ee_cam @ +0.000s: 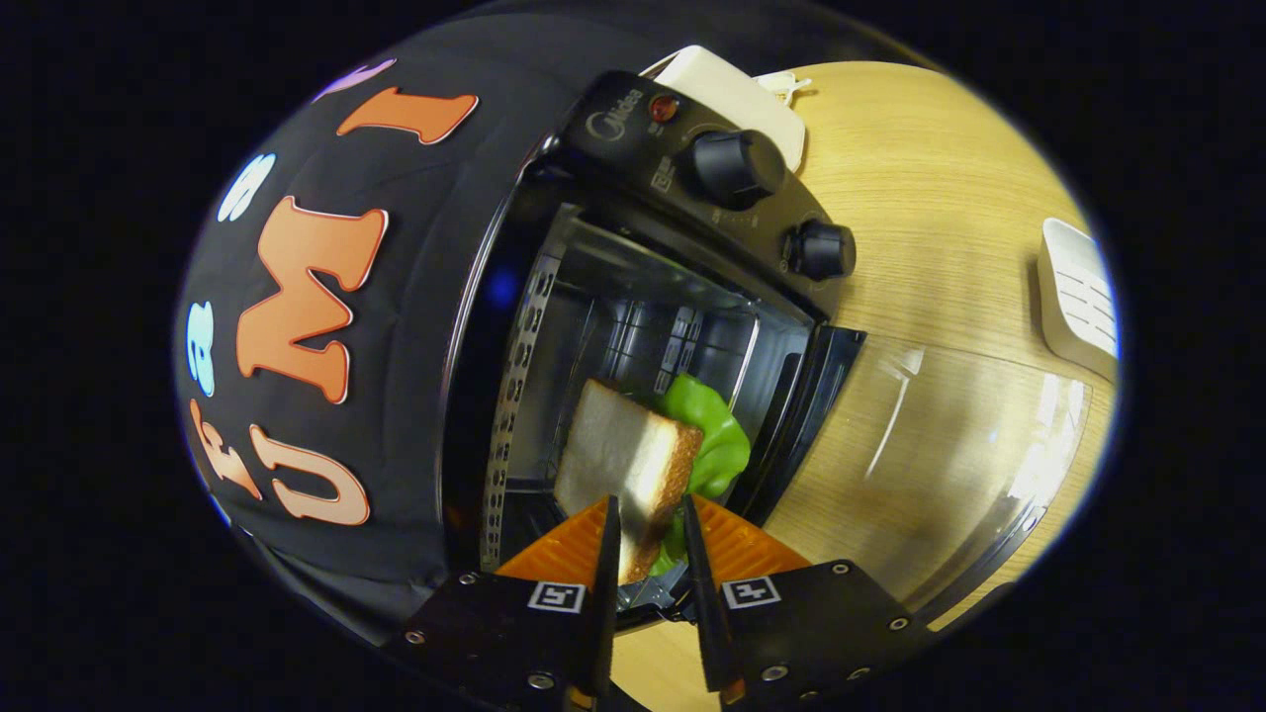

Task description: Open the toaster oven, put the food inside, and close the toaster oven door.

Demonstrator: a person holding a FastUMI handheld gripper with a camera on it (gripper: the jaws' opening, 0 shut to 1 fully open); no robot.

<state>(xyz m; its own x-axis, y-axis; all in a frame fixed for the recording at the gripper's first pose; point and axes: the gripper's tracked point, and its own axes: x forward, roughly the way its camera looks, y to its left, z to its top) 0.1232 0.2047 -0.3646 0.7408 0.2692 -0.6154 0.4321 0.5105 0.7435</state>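
Note:
A black toaster oven (pixel 682 178) stands on the wooden table with its glass door (pixel 949 455) swung fully open and lying flat. Two knobs (pixel 737 163) and a red lamp sit on its control panel. My gripper (pixel 648 519) is shut on a sandwich (pixel 628 460), a slice of toast with green lettuce (pixel 712 435) behind it. Both fingers press on the sandwich's lower end. The sandwich is held at the mouth of the oven cavity (pixel 643 326), tilted, with its upper part inside the opening.
A cream-white object (pixel 737 94) lies behind the oven. A white ribbed device (pixel 1078 297) sits on the wooden table (pixel 930 178) beyond the open door. The black booth cloth (pixel 396 346) hangs close along the oven's other side.

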